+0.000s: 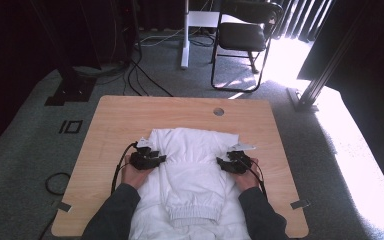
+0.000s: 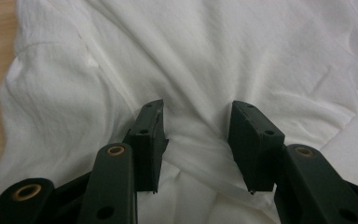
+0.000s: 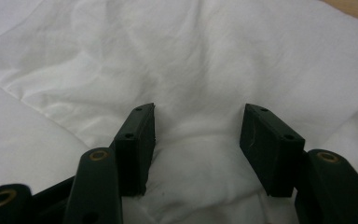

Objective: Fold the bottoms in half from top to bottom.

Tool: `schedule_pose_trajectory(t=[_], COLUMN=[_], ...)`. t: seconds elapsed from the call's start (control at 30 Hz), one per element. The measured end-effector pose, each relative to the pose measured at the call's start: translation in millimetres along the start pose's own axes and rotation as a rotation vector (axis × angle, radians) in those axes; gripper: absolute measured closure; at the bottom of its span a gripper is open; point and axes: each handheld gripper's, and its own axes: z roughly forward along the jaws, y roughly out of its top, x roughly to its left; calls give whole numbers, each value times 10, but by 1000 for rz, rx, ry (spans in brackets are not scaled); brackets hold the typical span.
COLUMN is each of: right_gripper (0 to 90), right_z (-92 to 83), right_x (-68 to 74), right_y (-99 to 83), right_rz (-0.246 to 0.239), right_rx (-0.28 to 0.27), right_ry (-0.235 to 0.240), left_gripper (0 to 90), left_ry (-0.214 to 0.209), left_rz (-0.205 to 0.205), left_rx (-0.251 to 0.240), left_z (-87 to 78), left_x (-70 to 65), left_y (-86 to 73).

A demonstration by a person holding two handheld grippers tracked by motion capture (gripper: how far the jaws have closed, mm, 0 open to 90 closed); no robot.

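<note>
White cloth of the garment [image 1: 192,165] lay spread on the counter [image 1: 115,120]. Your left hand-held gripper [image 2: 196,123] and right hand-held gripper [image 3: 198,128] stood apart, fabric bunched between unpressing pads; closing shallow could have pinched one layer and dragged the fold crooked.

Right gripper [image 3: 196,140] close over white cloth [image 3: 182,60]. Two black jaws rise from bottom, set apart, a hump of cloth bunched up between them. Whether the pads press on that hump can't be told; cloth meets inner face of left jaw low down, a sliver of gap at the right one. Cloth wrinkled, creases fanning out from the jaws toward top. A fold edge runs diagonally at left, with a flatter, smoother layer below it. Bit of wooden table [image 3: 354,7] at top right corner.
</note>
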Motion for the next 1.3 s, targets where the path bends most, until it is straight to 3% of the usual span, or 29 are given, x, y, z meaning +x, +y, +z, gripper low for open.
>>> schedule_pose_trajectory(t=[0.13,0.2,0.3,0.43,0.53,0.6,0.73,0.83,1.0,1.1,1.17,1.23,1.3], right_gripper=[449,430,367,267,228,221,210,210,228,280,383,609,800], right_z=[-75,-100,-169,-210,-119,-27,178,285,314,319,321,316,311], right_x=[20,8,-72,-361,-554,-640,-691,-669,-659,-590,-546,-517,-522], right_y=[-34,-15,53,248,358,410,439,415,393,389,392,406,426], right_rz=[0,0,3,126,223,257,276,269,283,231,207,191,206], right_rx=[27,44,10,-41,-41,-34,16,44,25,40,41,44,62], right_ry=[16,30,10,-44,-40,-55,-73,-84,-115,-150,-154,-129,-85], left_gripper=[557,481,394,349,326,307,292,280,294,385,500,673,789], left_ry=[-4,18,69,90,87,85,96,101,115,111,72,37,35], left_rz=[24,22,-14,-109,-146,-165,-215,-257,-226,-168,-176,-189,-172], left_rx=[25,-23,-98,-134,-115,-89,2,30,21,48,62,83,72], left_z=[-69,-145,-282,-311,-184,-52,243,365,363,362,358,362,336], left_x=[-66,-54,85,366,491,546,611,651,670,617,615,606,588], left_y=[-1,57,225,497,644,685,667,617,602,599,602,605,621])
